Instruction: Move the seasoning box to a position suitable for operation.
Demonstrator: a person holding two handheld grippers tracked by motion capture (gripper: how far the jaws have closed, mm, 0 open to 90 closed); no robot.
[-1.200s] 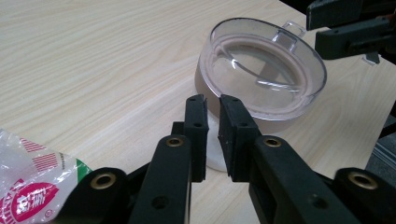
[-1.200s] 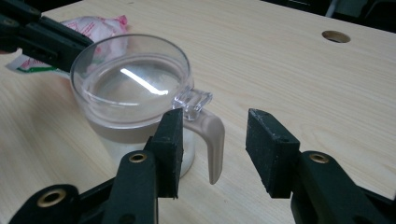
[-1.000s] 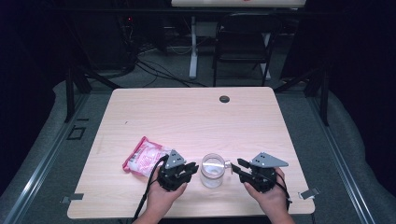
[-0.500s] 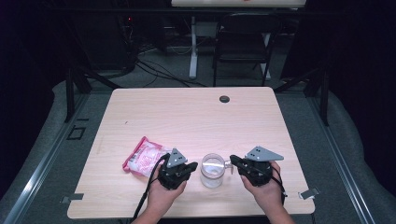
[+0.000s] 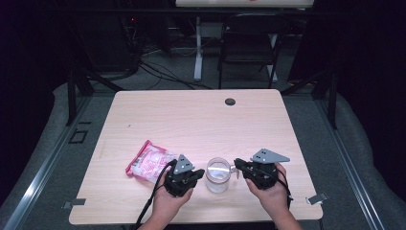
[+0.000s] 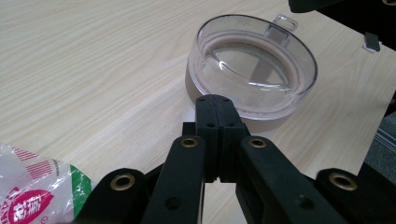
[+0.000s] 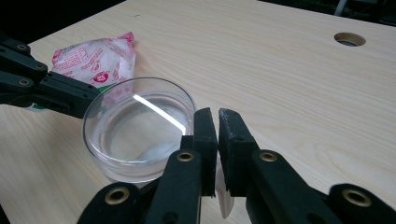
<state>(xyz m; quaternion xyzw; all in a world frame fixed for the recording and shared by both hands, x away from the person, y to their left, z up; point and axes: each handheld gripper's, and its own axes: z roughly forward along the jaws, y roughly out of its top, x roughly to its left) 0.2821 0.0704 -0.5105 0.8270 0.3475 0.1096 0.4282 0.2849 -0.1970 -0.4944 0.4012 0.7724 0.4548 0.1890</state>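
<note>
A clear round cup (image 5: 218, 175) with a small handle stands near the table's front edge. In the left gripper view the cup (image 6: 252, 70) is just beyond my left gripper (image 6: 215, 100), whose shut jaws touch its near wall with nothing between them. My left gripper (image 5: 194, 175) lies left of the cup in the high view. From the right comes my right gripper (image 5: 238, 167). In its own view the cup (image 7: 137, 128) is at the left, and my right gripper (image 7: 218, 114) has its jaws closed to a thin gap over the clear handle (image 7: 224, 200).
A pink and white snack bag (image 5: 149, 162) lies left of my left hand, and its corner (image 6: 32, 196) is beside that gripper. A round cable hole (image 5: 230, 101) sits at the table's far side. Chairs and cables stand on the floor beyond.
My right gripper has moved left, up to the cup's handle. The left gripper, the cup and the bag have stayed in place.
</note>
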